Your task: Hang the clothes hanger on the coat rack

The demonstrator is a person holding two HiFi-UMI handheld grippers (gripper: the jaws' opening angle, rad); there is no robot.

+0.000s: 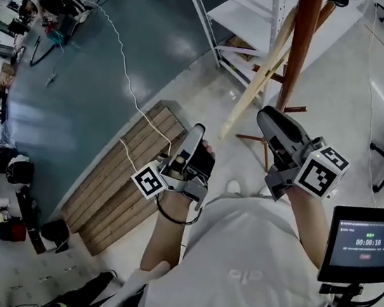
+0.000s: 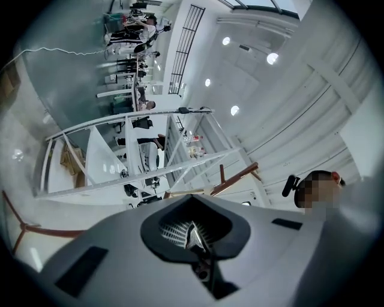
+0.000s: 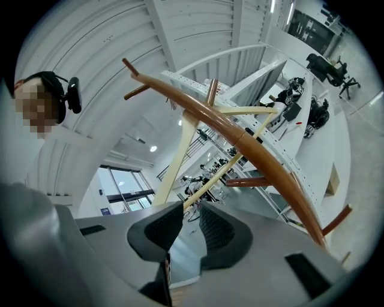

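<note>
The left tool [image 1: 196, 131] is closed: in the left gripper view its two ribbed pads meet along one line with nothing between them [image 2: 192, 232], and it points up toward a white shelf frame [image 2: 138, 156] and the ceiling lights. The right tool [image 1: 265, 117] is open. In the right gripper view its dark pads stand a little apart [image 3: 187, 219] with only pale floor showing in the gap. The clothes hanger [image 3: 180, 153], made of pale wooden bars, lies just beyond the right tool's tips. Two of its bars run down behind the pads, and a third crosses the brown pole of the coat rack [image 3: 240, 135] higher up. Whether it hooks onto one of the pegs cannot be told. From the head view the coat rack [image 1: 303, 44] rises ahead of the person, a little to the right, and the hanger [image 1: 254, 87] slants across it, its lower end hanging between the two tools. The left tool is held in a black-gloved hand [image 1: 203, 164] over a slatted wooden pallet [image 1: 120, 182] on the floor. A small screen [image 1: 367, 241] stands at the person's right.
</note>
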